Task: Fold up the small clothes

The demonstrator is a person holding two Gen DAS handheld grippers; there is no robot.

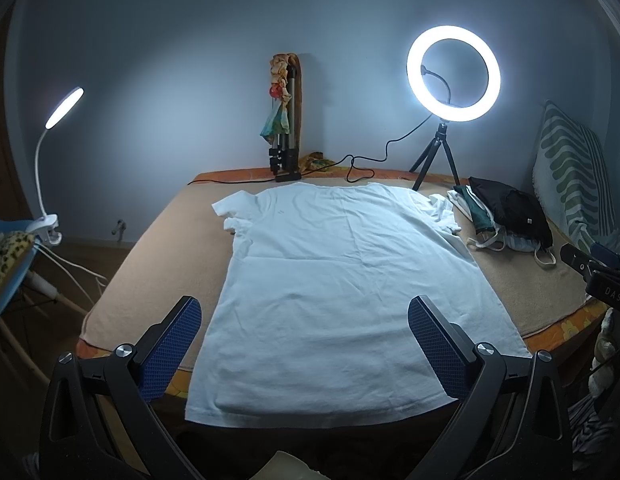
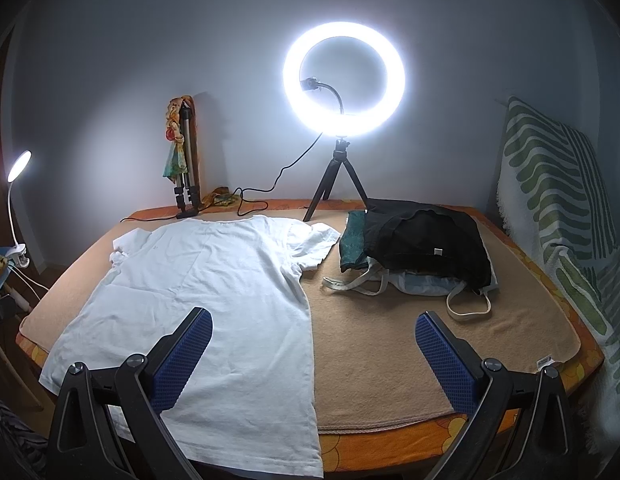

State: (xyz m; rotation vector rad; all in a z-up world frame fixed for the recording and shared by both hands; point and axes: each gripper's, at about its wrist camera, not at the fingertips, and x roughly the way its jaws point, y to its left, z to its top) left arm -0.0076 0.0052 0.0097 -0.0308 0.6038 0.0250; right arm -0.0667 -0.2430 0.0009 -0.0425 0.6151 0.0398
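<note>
Cotton, thin and limp, made up the white short-sleeved T-shirt (image 1: 341, 280), which lay spread flat on the tan blanket (image 2: 409, 340) covering the bed, collar toward the far wall and hem hanging slightly over the near edge. The left gripper (image 1: 304, 320) hovered above the hem with its blue-padded fingers (image 1: 170, 344) spread wide and holding nothing. The right gripper (image 2: 313, 336) hung over the shirt's right side edge and the bare blanket beside it, fingers likewise wide apart and empty. Such a garment would probably weigh almost nothing, drape and sag the moment it was lifted, and wrinkle or slide easily on the blanket. Pinching a single layer seemed unreliable; a firmer hold would likely come at the hem corners or the shoulder seams beside the sleeves, where the cloth is doubled. A pile of dark and pale clothes (image 2: 421, 248) lay near the shirt's right sleeve, under the lit ring light on its small tripod (image 2: 343, 80)
</note>
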